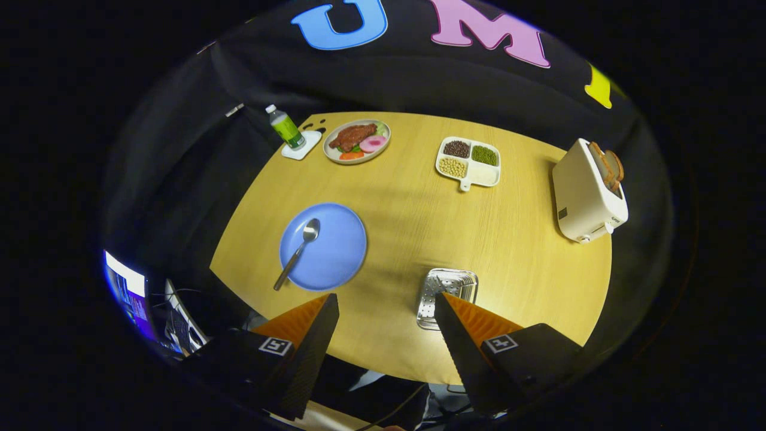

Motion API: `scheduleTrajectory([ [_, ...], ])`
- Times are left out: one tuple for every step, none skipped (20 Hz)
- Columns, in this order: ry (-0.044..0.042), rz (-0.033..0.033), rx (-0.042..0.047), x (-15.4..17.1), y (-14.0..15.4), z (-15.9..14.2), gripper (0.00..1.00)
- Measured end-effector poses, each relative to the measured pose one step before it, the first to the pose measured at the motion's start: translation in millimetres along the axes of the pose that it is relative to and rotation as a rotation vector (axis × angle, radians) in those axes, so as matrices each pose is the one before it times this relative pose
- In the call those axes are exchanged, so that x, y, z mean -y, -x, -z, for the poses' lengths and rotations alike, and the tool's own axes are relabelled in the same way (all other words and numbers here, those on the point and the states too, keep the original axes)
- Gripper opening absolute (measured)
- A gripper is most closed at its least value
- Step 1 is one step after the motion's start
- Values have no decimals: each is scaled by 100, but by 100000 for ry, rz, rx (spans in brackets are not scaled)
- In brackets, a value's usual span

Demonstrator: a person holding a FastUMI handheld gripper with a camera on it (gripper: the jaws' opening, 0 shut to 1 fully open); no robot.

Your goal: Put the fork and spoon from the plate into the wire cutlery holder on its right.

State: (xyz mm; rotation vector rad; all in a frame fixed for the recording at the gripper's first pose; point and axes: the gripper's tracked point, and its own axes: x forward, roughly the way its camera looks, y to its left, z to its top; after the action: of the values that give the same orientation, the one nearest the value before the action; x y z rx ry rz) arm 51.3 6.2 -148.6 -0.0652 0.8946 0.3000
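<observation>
Gripper view: gripper [386, 302] raised over the round wooden table [419, 227], jaws wide apart and empty. Beyond the left finger, blue plate [335, 251] with spoon [297, 245] across it, handle over the near rim. At the right fingertip, wire cutlery holder [446, 287], partly hidden, contents hard to tell. Farther off: toaster [586, 191], divided dish [470, 161], bottle [285, 127].

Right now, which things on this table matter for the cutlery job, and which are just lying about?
Job: silver metal spoon, round blue plate, silver wire cutlery holder, open claw.
Lying about: white toaster, green bottle, meal plate, white divided dish.
</observation>
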Motion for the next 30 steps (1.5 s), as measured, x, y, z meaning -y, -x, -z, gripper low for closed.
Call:
scheduleTrajectory([
  [-359, -1149, 2896, -1543, -34, -133, 100],
  [129, -961, 1938, -1466, -120, 78, 100],
  [686, -895, 1266, -1212, -407, -3, 100],
  [619, -289, 777, -1032, -611, 213, 100],
  [-57, -460, 75, -1084, -636, 373, 100],
  [-701, -1100, 139, -1367, -762, 362, 100],
  [-784, -1813, -772, -1550, -948, 338, 100],
  [-438, -1911, -687, -1501, -1096, 319, 100],
  [19, -1144, -642, -1181, -1140, 135, 100],
  [349, -704, -675, -896, -1146, 136, 100],
  [197, -455, -821, -740, -1228, 112, 100],
  [-287, 159, -1564, -400, -1276, 321, 100],
  [-1051, -56, -1503, -400, -1211, 191, 100],
  [-1012, -329, -1636, -462, -1039, 149, 100],
  [-741, -35, -1462, -276, -1076, 41, 100],
  [-984, 632, -1422, 44, -1039, -114, 100],
  [-680, 532, -689, 127, -915, -103, 100],
  [-1092, 1122, -807, 218, -1066, -72, 100],
  [-1325, 1339, -1138, 267, -1133, 12, 100],
  [-1428, 1708, -1393, 382, -998, 160, 100],
  [-1678, 873, -1984, 179, -944, 321, 100],
  [-1969, 937, -1788, 122, -881, 293, 100],
  [-1660, 628, -1568, 149, -758, 306, 99],
  [-1145, 774, -1617, 102, -696, 279, 99],
  [-697, 483, -1617, 54, -597, 490, 98],
  [-1115, 432, -1413, 9, -424, 398, 97],
  [-1574, 399, -1261, 50, -420, 356, 91],
  [-2431, -308, -1469, -112, -281, 352, 86],
  [-2645, -554, -1219, -186, -261, 295, 79],
  [-2375, -779, -1356, -223, -325, 178, 76],
])
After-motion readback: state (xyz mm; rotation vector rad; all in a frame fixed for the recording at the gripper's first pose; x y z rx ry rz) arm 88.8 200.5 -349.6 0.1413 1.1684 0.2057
